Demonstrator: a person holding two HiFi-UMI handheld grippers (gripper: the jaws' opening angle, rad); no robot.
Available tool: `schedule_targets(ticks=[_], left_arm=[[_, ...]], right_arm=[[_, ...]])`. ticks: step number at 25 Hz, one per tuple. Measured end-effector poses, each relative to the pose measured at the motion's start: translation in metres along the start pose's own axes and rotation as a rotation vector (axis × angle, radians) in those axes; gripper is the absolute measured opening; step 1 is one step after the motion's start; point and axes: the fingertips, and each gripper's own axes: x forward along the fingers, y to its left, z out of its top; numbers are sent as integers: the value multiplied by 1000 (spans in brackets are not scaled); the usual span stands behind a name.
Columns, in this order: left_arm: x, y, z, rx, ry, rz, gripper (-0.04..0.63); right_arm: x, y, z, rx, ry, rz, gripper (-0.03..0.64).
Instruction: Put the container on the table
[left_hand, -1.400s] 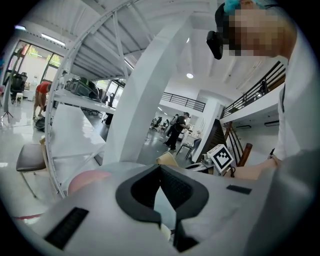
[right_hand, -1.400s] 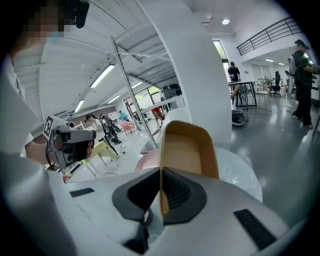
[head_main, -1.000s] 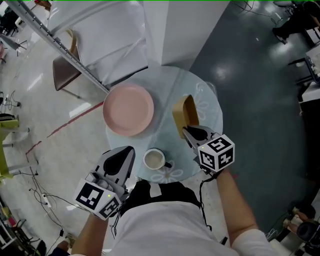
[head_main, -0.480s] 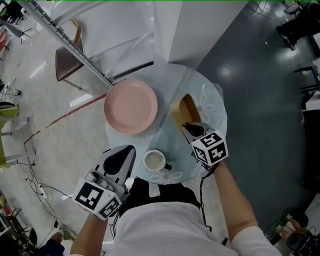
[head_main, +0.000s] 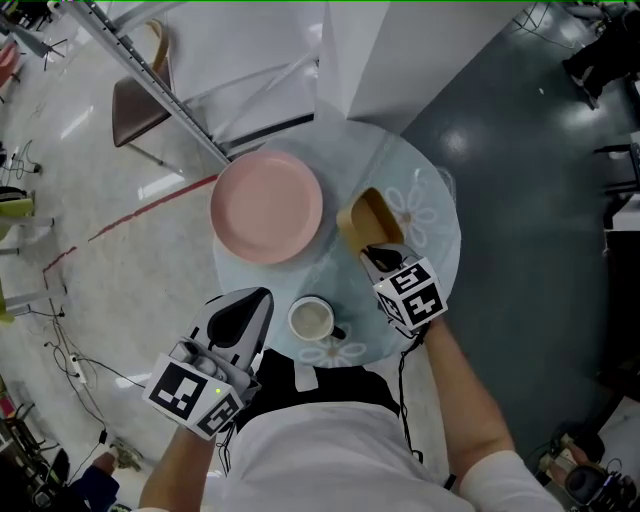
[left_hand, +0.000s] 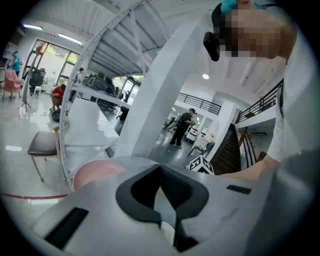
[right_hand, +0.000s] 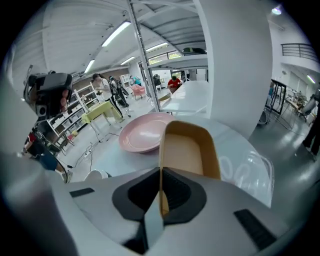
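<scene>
The round glass table (head_main: 432, 262) is in front of me, with the pink plate (head_main: 266, 207) on its far left part and the cup (head_main: 311, 320) at the near edge, about midway between my two claws.

The container (head_main: 368, 218) is over the right half of the table, just right of the plate and apart from it. It reaches away from my right claw (head_main: 375, 255) toward the far side, so its long axis runs near to far, in line with the claw. My right claw is closed on the thin left wall at the near end, and in the right gripper view that wall stands edge-on between the pads (right_hand: 172, 192). The container looks tipped, with its open side leaning to the right. I can't tell whether its base is touching the glass yet.

Setting it down looks like a matter of lowering and levelling it, not carrying it sideways, since there is bare glass under it and to its right.

My left claw (head_main: 250, 300) hangs off the near left edge of the table, closed on nothing, well away from the container.

Against a second ago, my right claw's marker cube looks smaller and sits a little further in over the table. I take that to mean the claw and container have come down. The plate, cup and left claw are where they were.
</scene>
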Motion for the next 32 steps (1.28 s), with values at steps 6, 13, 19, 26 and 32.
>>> schedule_targets(ticks=[6, 13, 19, 26, 32], left_arm=[[-3, 8, -4, -21, -3, 4, 21], [-7, 17, -6, -39, -7, 6, 21], [-10, 26, -11, -55, -8, 8, 21], [-14, 31, -10, -66, -11, 7, 21], [-17, 37, -12, -72, -10, 11, 21]], right_arm=[[14, 11, -1, -108, 73, -26, 32], [25, 20, -5, -175, 125, -26, 34], [36, 26, -12, -226, 173, -38, 34], [44, 31, -19, -270, 220, -45, 34], [52, 33, -23, -295, 243, -53, 34]])
